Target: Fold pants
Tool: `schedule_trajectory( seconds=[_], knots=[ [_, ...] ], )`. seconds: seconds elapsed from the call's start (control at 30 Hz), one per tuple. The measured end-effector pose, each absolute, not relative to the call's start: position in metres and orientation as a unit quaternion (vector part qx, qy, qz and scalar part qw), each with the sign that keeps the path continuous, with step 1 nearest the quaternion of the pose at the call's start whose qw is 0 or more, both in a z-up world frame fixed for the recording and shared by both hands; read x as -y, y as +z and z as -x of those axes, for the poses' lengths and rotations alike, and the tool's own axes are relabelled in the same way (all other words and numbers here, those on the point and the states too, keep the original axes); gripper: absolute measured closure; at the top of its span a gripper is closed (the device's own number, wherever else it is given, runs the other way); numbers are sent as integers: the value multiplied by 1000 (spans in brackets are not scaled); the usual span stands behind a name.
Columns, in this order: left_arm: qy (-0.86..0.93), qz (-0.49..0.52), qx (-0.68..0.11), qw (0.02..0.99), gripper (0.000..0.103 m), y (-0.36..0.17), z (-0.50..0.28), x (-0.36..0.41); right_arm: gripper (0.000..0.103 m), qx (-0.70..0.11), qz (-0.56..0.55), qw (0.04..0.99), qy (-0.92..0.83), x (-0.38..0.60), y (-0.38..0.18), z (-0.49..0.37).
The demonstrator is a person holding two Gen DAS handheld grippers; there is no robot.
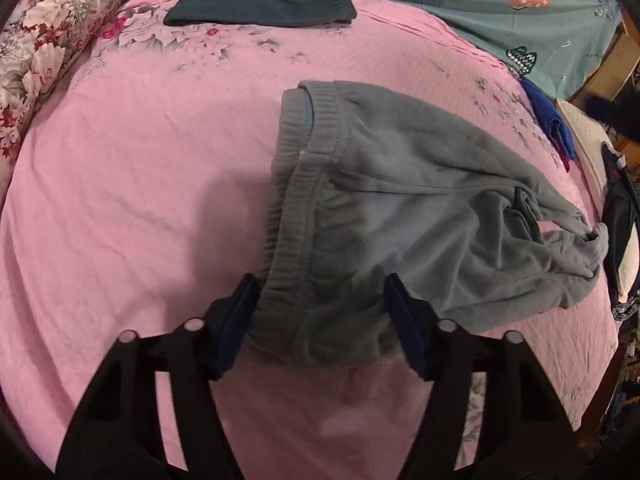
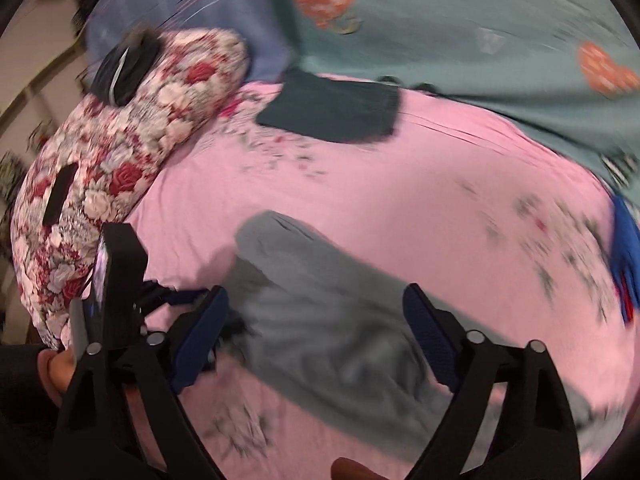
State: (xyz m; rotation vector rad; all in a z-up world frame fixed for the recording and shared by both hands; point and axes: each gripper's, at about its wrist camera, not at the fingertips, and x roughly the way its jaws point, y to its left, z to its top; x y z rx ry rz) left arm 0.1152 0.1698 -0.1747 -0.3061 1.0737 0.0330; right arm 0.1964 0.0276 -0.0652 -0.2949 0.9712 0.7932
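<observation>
On the pink bedspread (image 1: 120, 200) the grey fleece pants (image 1: 400, 208) are lying in a loose heap, waistband (image 1: 296, 168) curling toward the left and the legs bunching off to the right, and the left gripper (image 1: 320, 320) is sitting right at the near corner of that waistband with its jaws spread wide either side of the cloth, not pinching anything. Over in the blurred right wrist view, the right gripper (image 2: 316, 336) is hovering above the pants (image 2: 340, 320) with its jaws spread too, gripping nothing. This looks like soft, light, floppy fleece, so it is going to sag and drape wherever it is lifted; nothing fragile, hardly slippery. The ribbed elastic waistband looks like the firmest hold, one corner per gripper, pinching both layers together. Farther back, a dark green folded garment (image 1: 260, 0) is resting beside the floral pillow (image 1: 52, 40).
</observation>
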Motion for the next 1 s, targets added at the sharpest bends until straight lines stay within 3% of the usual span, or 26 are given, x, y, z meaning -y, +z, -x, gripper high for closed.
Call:
schedule_trajectory(
  seconds=[0.1, 0.27, 0.37, 0.4, 0.53, 0.67, 0.83, 0.93, 1.0],
  knots=[
    [-4, 167, -513, 842, 78, -176, -111, -177, 22, -474, 151, 768, 404, -90, -87, -220],
    [-54, 207, -517, 829, 80, -179, -99, -182, 25, -535, 210, 715, 398, -156, -144, -248],
    [-78, 219, -519, 823, 81, -179, -91, -180, 84, -576, 249, 684, 373, -160, -169, -247],
    [-89, 232, -515, 820, 81, -177, -88, -181, 91, -578, 258, 678, 373, -157, -169, -241],
    [-115, 259, -493, 822, 81, -158, -74, -191, 94, -559, 239, 698, 380, -143, -128, -224],
    [-103, 292, -427, 850, 81, -116, -67, -232, 94, -480, 237, 745, 399, -168, -76, -225],
    [-31, 299, -395, 868, 81, -101, -55, -301, 94, -409, 246, 754, 451, -255, -83, -211],
    [13, 285, -434, 855, 81, -131, -42, -331, 82, -420, 248, 741, 462, -306, -122, -202],
    [41, 270, -479, 834, 77, -153, -34, -345, 66, -460, 223, 732, 450, -310, -141, -194]
  ],
)
